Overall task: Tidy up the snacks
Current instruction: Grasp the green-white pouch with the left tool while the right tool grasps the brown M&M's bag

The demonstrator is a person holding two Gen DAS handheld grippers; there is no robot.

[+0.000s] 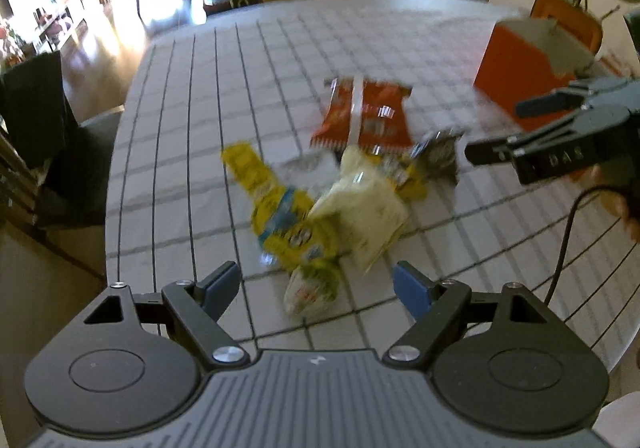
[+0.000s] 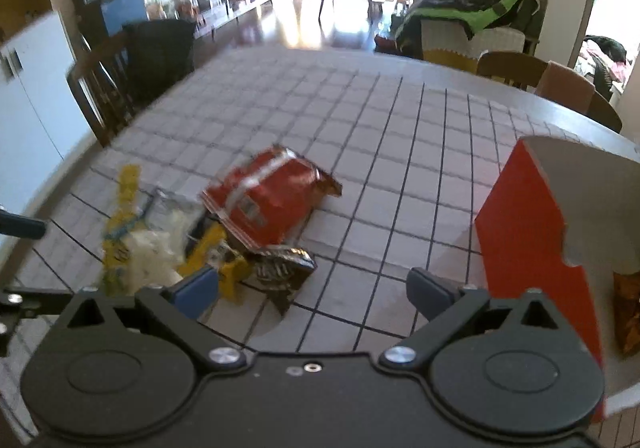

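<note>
Nearest, the left gripper (image 1: 316, 282) hangs with jaws spread wide and nothing between them, above a blurred heap of snack packets on a grid-patterned tablecloth (image 1: 200, 119). The yellow packet (image 1: 276, 207) and pale packet (image 1: 360, 215) overlap; their printing is unreadable. The right gripper (image 2: 314, 290), jaws also spread and empty, hovers by a dark packet (image 2: 280, 268). Beyond lies the red packet (image 2: 268, 199). An orange box (image 2: 524, 224) stands right, its lower edge cut off.

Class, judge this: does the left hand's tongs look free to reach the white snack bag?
Probably yes. The left tongs stand open just short of the white snack bag, which lies on top of the pile, nothing between.
</note>
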